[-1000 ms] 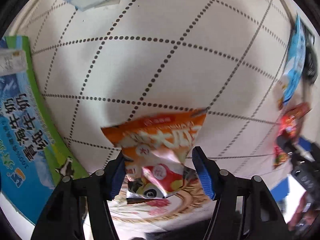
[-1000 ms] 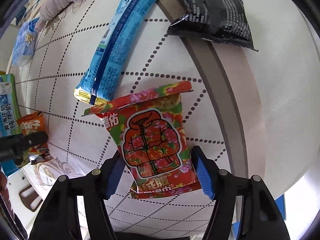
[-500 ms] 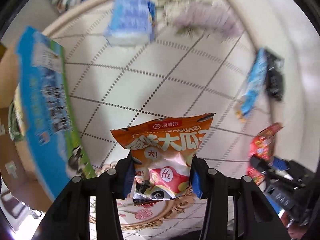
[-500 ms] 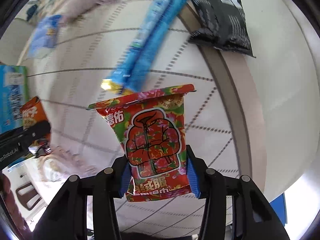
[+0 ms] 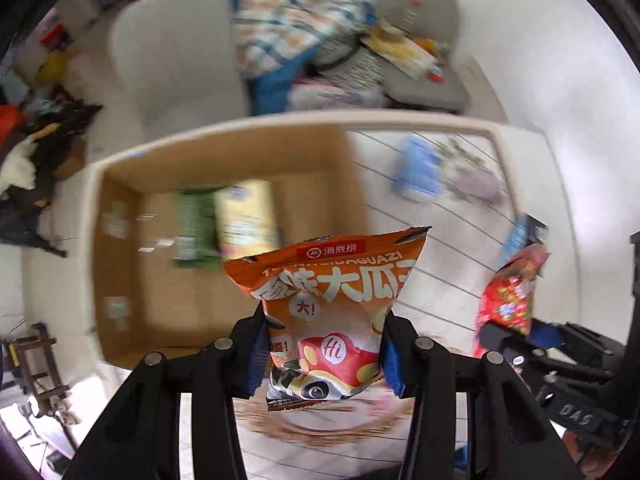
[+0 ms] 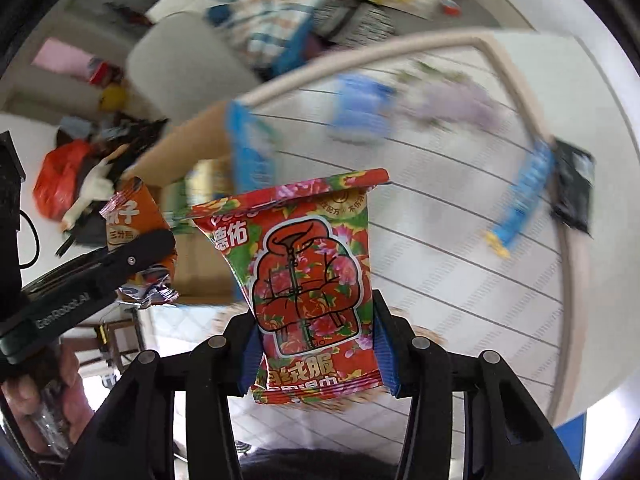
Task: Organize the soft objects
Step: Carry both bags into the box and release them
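My left gripper (image 5: pixel 324 354) is shut on an orange snack bag (image 5: pixel 332 292) and holds it in the air near the right front of an open cardboard box (image 5: pixel 120 264). My right gripper (image 6: pixel 316 354) is shut on a red floral snack bag (image 6: pixel 308 268), also held above the patterned table (image 6: pixel 460 300). The orange bag (image 6: pixel 128 220) and left gripper show at the left of the right wrist view. The red bag (image 5: pixel 508 300) shows at the right of the left wrist view.
The box holds a green packet (image 5: pixel 196 228) and a yellow packet (image 5: pixel 248 212). On the table lie a blue pack (image 6: pixel 360 108), a lilac cloth (image 6: pixel 460 104), a long blue packet (image 6: pixel 520 200) and a black packet (image 6: pixel 572 188). A sofa with clutter (image 5: pixel 288 36) stands behind.
Both grippers have lifted their bags off the table and tilted up. The view has swung toward the cardboard box and the sofa, with motion blur.
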A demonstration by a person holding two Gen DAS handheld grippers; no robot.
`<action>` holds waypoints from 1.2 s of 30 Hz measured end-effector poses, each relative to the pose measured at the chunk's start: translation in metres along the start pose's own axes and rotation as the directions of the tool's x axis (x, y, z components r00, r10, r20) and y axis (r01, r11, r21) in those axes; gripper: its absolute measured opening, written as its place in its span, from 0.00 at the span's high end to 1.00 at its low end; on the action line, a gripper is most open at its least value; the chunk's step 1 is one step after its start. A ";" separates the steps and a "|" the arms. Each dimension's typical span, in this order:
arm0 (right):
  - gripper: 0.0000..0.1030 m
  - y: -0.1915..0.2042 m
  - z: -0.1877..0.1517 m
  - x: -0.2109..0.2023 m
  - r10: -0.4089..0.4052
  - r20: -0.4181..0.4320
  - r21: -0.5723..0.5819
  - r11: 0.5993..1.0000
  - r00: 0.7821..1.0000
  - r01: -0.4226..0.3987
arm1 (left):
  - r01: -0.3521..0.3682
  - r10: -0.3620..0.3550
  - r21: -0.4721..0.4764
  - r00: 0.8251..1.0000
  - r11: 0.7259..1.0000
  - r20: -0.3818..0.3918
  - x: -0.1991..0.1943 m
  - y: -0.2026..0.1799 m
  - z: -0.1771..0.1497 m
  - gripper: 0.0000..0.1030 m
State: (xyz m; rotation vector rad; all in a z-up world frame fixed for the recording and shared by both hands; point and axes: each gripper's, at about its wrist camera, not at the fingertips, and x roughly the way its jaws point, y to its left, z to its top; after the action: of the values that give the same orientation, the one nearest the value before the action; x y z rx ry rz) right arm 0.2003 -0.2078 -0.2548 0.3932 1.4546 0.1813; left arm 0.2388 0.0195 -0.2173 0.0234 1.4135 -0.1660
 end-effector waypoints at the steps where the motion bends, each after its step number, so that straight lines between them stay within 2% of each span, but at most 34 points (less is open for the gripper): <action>1: 0.52 0.015 0.007 0.002 0.004 0.004 -0.012 1.000 1.000 -0.004 | -0.020 0.020 -0.008 1.000 1.000 0.005 0.000 0.012 0.001 0.58; 3: 0.52 0.044 0.015 0.012 0.000 0.006 -0.038 0.999 1.000 0.000 | -0.064 0.064 -0.030 0.998 0.997 0.010 0.004 0.045 0.009 0.58; 6: 0.52 0.087 0.033 0.035 -0.047 0.010 -0.075 0.996 0.999 0.048 | -0.112 0.112 -0.053 0.994 0.992 -0.012 0.026 0.083 0.023 0.58; 11: 0.52 0.121 0.068 0.093 -0.128 -0.031 -0.078 0.989 0.991 0.125 | -0.168 0.164 -0.062 0.984 0.984 -0.074 0.074 0.129 0.048 0.58; 16: 0.52 0.124 0.092 0.138 -0.204 -0.059 -0.071 0.977 0.977 0.200 | -0.168 0.155 -0.074 0.976 0.983 -0.154 0.122 0.155 0.066 0.58; 19: 0.52 0.122 0.103 0.162 -0.231 -0.076 -0.068 0.972 0.970 0.226 | -0.167 0.151 -0.077 0.972 0.983 -0.181 0.136 0.162 0.071 0.58; 26: 0.51 0.120 0.115 0.188 -0.291 -0.077 -0.051 0.956 0.954 0.288 | -0.166 0.148 -0.064 0.964 0.984 -0.221 0.151 0.166 0.080 0.56; 28: 0.51 0.118 0.118 0.194 -0.300 -0.090 -0.055 0.954 0.950 0.296 | -0.167 0.142 -0.090 0.963 0.982 -0.228 0.151 0.169 0.082 0.56; 30: 0.40 0.119 0.120 0.192 -0.307 -0.082 -0.054 0.951 0.948 0.303 | -0.154 0.126 -0.106 0.965 0.982 -0.230 0.150 0.171 0.083 0.56; 31: 0.34 0.121 0.121 0.189 -0.290 -0.071 -0.052 0.957 0.954 0.287 | -0.150 0.123 -0.110 0.966 0.982 -0.226 0.148 0.171 0.084 0.55; 32: 0.30 0.123 0.122 0.187 -0.287 -0.065 -0.054 0.957 0.956 0.283 | -0.148 0.120 -0.114 0.968 0.982 -0.221 0.145 0.171 0.084 0.50; 36: 0.28 0.128 0.122 0.178 -0.288 -0.049 -0.067 0.956 0.956 0.284 | -0.166 0.144 -0.106 0.971 0.980 -0.190 0.133 0.170 0.084 0.21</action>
State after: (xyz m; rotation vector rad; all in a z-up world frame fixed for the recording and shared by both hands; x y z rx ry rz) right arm 0.3564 -0.0446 -0.3643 0.1262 1.5423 0.0025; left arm 0.3624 0.1648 -0.3489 0.0500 1.5953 0.0537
